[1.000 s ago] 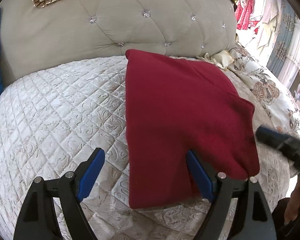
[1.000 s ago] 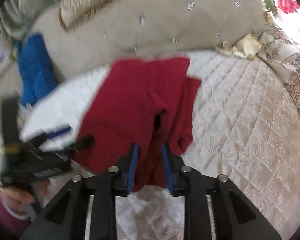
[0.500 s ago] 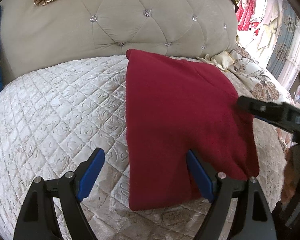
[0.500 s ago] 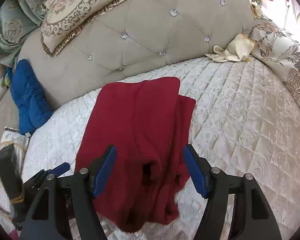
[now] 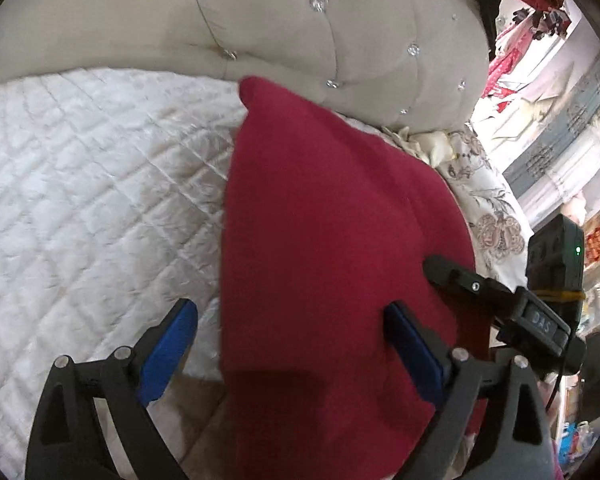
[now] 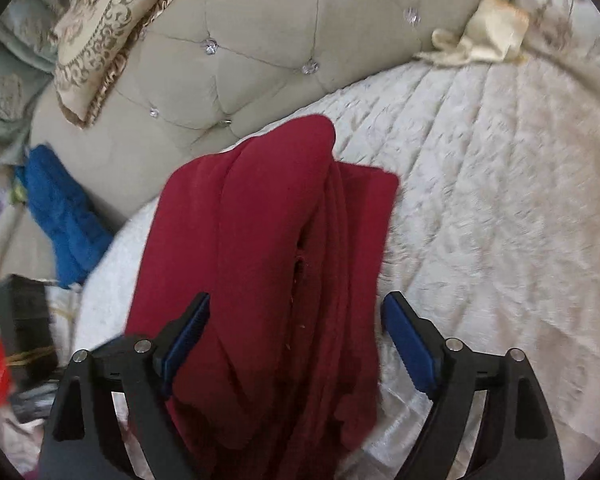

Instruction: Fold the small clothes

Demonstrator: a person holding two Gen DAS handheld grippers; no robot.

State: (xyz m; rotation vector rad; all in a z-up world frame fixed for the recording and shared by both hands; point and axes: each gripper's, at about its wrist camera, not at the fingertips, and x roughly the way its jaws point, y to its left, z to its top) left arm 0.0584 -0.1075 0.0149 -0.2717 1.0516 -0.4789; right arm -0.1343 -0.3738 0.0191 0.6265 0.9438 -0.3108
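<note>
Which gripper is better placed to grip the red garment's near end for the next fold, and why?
Probably the right gripper: its open fingers straddle the red garment's bunched layers. The left gripper straddles only one edge.

We can read only one piece of lettering. In the left wrist view, the black body of the right hand-held gripper (image 5: 436,270) carries a small dark label plate (image 5: 540,320) with pale capital letters that look like "DAS"; the plate sits at a slant and the letters are faint, so we are not certain of them. We find no readable text, number or brand mark in the right wrist view.
</note>
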